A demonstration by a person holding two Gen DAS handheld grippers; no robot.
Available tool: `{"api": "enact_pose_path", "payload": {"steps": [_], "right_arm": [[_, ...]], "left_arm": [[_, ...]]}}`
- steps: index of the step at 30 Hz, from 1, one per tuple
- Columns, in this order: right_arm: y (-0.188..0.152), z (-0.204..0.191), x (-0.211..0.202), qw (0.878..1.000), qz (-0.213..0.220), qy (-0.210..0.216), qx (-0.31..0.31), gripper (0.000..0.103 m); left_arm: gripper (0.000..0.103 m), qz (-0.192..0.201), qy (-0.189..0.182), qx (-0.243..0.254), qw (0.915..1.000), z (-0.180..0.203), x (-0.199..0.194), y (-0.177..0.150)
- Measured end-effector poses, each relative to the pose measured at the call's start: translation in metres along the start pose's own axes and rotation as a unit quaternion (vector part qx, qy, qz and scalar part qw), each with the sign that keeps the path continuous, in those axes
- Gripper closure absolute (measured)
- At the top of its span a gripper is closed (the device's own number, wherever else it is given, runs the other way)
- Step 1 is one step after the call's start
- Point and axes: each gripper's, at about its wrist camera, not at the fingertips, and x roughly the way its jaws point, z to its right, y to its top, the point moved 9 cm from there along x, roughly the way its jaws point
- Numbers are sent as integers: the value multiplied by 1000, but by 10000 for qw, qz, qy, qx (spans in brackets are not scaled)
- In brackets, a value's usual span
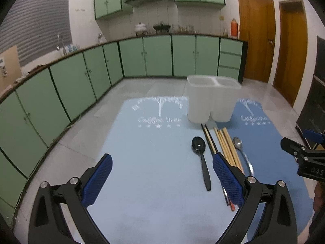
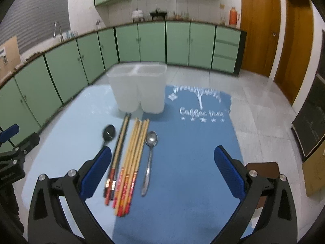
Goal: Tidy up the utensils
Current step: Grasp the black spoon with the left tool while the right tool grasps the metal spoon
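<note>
Both the left tongs (image 1: 162,174) and right tongs (image 2: 162,166) hang released, holding nothing. At frame centre, spoons and chopsticks (image 2: 130,162) lie below the white two-compartment holder (image 2: 140,89).

Both wrist views angled down from above the desk, facing the translucent white two-compartment plastic holder (image 1: 212,99) (image 2: 140,87). Left view from the holder's near left, right view from its near right. Shared: holder, utensil row before it, green cabinets behind.

black spoon (image 2: 109,133), silver spoon (image 2: 151,140) — pale-blue mat (image 1: 142,152), darker-blue mat (image 2: 182,162) with white tree print.
</note>
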Motion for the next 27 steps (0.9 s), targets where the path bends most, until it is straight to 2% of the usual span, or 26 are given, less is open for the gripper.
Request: {"api": "enact_pose_path", "payload": {"steps": [5, 6, 13, 19, 27], "right_arm": [[-7, 3, 52, 9982, -573, 178, 44, 24], [-10, 4, 63, 9975, -690, 161, 14, 25], [-28, -6, 99, 9925, -1164, 321, -166, 40], [-35, -7, 119, 9902, -1357, 254, -203, 44], [-34, -2, 125, 9904, -1301, -90, -451, 46]], "left_arm": [[8, -391, -82, 91, 9992, 14, 47, -4], [8, -438, -83, 115, 9989, 17, 53, -6], [9, -860, -192, 303, 9957, 35, 97, -21], [9, -1104, -245, 381, 9929, 47, 120, -30], [9, -1351, -243, 435, 9896, 51, 140, -44]]}}
